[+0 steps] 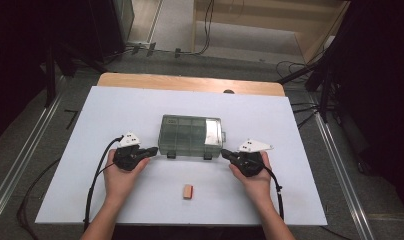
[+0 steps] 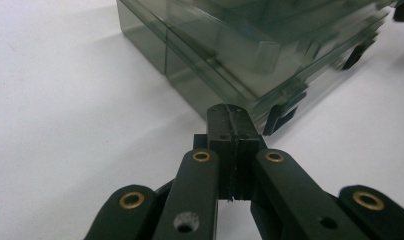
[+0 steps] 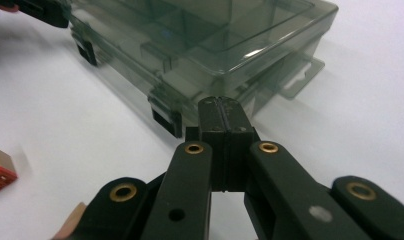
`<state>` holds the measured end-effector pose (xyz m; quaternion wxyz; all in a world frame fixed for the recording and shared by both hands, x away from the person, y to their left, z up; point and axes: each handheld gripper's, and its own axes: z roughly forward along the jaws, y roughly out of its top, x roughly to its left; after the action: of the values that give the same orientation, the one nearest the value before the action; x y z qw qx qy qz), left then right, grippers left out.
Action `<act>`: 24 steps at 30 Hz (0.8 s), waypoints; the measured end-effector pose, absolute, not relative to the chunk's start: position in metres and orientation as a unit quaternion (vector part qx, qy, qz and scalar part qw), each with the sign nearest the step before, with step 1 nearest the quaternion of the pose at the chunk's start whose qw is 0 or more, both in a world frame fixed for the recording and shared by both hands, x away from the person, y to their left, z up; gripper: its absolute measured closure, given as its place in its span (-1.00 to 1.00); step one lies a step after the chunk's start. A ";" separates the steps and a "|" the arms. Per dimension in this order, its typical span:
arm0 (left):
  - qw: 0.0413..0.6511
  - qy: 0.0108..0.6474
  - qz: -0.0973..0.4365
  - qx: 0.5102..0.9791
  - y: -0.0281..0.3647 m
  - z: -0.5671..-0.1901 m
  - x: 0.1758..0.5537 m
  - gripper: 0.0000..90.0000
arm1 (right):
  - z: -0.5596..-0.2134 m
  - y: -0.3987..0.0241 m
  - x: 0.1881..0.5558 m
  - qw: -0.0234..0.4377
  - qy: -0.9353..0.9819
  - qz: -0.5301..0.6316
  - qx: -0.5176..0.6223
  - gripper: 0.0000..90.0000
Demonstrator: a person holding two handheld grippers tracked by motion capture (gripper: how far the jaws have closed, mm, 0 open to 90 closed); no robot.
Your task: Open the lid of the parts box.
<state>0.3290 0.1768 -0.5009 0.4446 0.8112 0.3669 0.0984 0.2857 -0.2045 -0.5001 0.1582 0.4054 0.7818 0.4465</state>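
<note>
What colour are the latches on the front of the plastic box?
Black, on the smoky grey-green see-through box; the latches show best in the right gripper view.

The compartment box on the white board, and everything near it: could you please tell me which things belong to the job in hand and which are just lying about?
In the job:
- compartment box, lid closed, two front latches
- left gripper, shut, at the box's front left corner
- right gripper, shut, at its front right corner

Lying about:
- small block, alone on the white board
- cables on the floor beyond the table
</note>
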 end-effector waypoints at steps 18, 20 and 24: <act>0.490 0.348 0.098 0.793 0.170 -0.478 0.329 1.00 | -0.480 -0.207 0.292 0.166 0.764 0.475 0.403 0.97; 0.498 0.346 0.100 0.789 0.167 -0.472 0.332 1.00 | -0.477 -0.206 0.294 0.169 0.762 0.479 0.402 0.97; 0.507 0.351 0.103 0.781 0.165 -0.465 0.338 1.00 | -0.467 -0.201 0.296 0.175 0.767 0.477 0.393 0.97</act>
<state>0.3381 0.1655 -0.4650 0.5068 0.7807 0.3506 0.1033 0.2959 -0.2011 -0.4666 0.1746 0.3927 0.7668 0.4767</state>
